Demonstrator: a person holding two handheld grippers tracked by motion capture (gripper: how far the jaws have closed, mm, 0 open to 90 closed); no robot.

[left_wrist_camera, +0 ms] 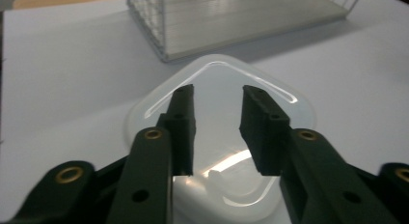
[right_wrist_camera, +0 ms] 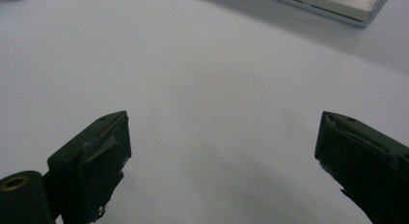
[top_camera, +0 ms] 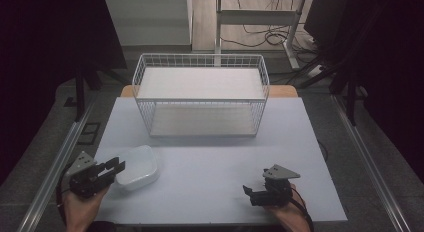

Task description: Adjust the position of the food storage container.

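Our left claw (left_wrist_camera: pixel 218 105), jaws apart, hovers over the translucent white plastic lid (left_wrist_camera: pixel 289 105) near the table's (top_camera: pixel 210 157) front-left corner; it looks light, flexible, slippery, best pinched at its rim.

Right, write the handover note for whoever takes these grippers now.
Left gripper: open, jaws poised over the translucent plastic container at the table's front left, nothing gripped.
Right gripper: open, empty, low over bare table at front right.
White wire basket: at the back centre, on its side, opening facing the person.
Done: nothing gripped yet.
Left: probably grip the container; where it goes is unclear, perhaps the basket.
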